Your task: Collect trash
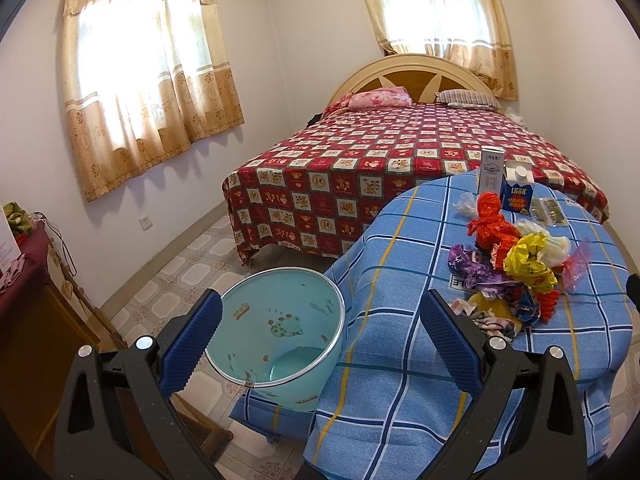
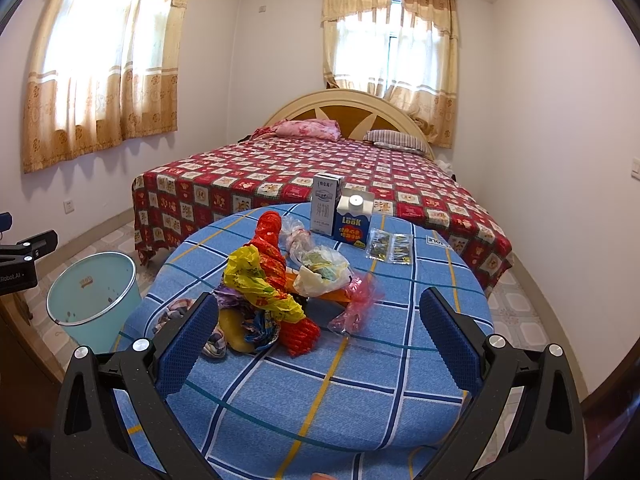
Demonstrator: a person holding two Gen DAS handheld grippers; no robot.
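A pile of crumpled wrappers and plastic bags (image 2: 276, 292), red, yellow, purple and clear, lies on a round table with a blue checked cloth (image 2: 360, 380); it also shows in the left wrist view (image 1: 516, 268). A light blue bin (image 1: 280, 340) stands on the floor left of the table, seen too in the right wrist view (image 2: 94, 296). My left gripper (image 1: 320, 340) is open and empty, over the bin and the table's left edge. My right gripper (image 2: 316, 340) is open and empty, just short of the pile.
Two milk cartons (image 2: 340, 216) and small foil sachets (image 2: 390, 246) stand at the table's far side. A bed with a red patterned cover (image 2: 320, 176) lies behind the table. A wooden cabinet (image 1: 36, 340) stands at the left. The floor is tiled.
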